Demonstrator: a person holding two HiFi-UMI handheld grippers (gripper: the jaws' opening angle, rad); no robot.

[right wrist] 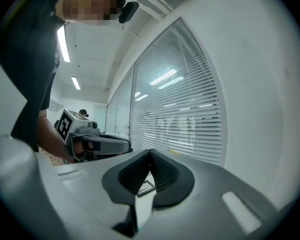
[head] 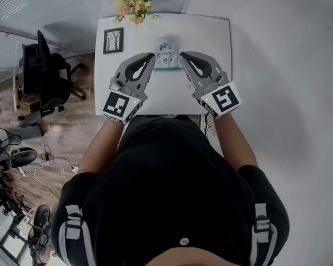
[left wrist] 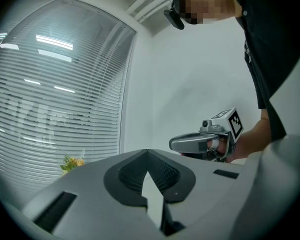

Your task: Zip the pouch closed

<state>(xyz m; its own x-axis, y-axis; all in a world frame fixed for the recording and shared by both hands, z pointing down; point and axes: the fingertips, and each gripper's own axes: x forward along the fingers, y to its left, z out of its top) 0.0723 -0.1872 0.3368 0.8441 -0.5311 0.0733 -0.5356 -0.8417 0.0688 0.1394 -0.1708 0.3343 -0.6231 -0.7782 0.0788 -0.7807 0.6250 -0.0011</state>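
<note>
Both held level over the white table (head: 213, 35): left gripper (head: 151, 55) and right gripper (head: 182, 55), jaws clenched tight on nothing. Between their tips, the pouch (head: 167, 50) lies on the tabletop. Beyond, a picture frame (head: 113, 40) and flowers (head: 132, 3).

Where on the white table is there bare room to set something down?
Bare: the right side of the table past the pouch, and the near strip between left tongs and right tongs. Crowded: far left, with picture frame and flowers.
</note>
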